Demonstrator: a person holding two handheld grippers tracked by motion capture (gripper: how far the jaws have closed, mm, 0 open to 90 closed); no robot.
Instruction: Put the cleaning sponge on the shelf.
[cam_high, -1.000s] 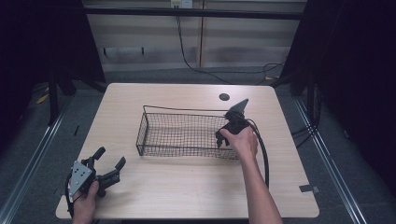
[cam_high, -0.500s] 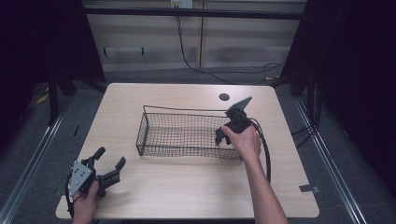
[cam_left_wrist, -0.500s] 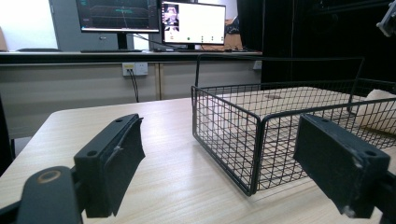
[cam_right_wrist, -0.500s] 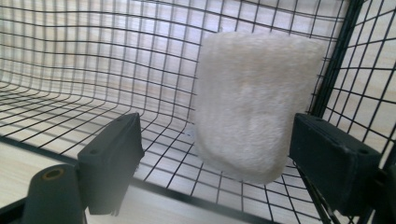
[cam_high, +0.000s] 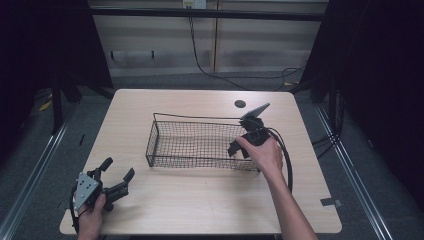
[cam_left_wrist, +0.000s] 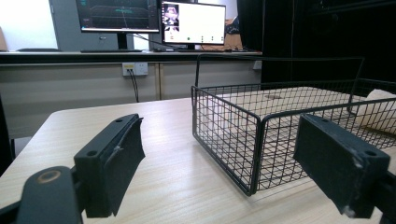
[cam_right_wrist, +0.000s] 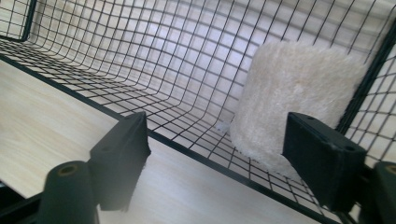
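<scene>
The cream fluffy pad (cam_right_wrist: 299, 102) stands in a corner of the wire basket (cam_high: 195, 145) on the table (cam_high: 200, 200), hidden behind the hand in the high view. The right gripper (cam_right_wrist: 224, 154), just outside the basket's near wall, has risen slightly; its jaws, just closing, stand apart on nothing. The left gripper (cam_high: 116, 176) rests spread at the table's near-left corner, unmoved.

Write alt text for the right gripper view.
A cream fluffy pad leans in a corner of a black wire basket on a light wood table. The right gripper hangs at the basket's near rim, its black jaws apart with nothing between them.
</scene>
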